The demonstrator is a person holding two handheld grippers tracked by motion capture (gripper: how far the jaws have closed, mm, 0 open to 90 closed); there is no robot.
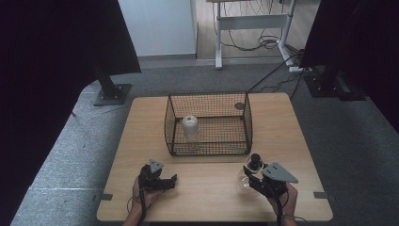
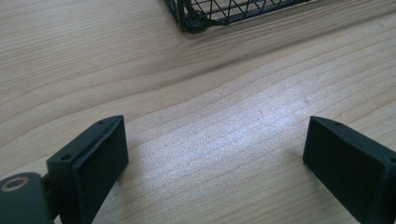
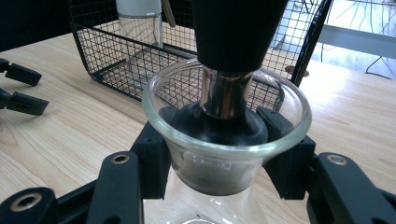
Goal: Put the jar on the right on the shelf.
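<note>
Stoppered glass flask [image 3: 224, 154] in right tool [image 3: 226, 161]

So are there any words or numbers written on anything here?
Clear glass flask with a black stopper, held in the right hand-held gripper: faint raised marks on the neck, too blurred to read.
Black wire mesh basket, white-capped clear bottle inside it, light wooden table, left hand-held gripper: no writing to be seen.
</note>
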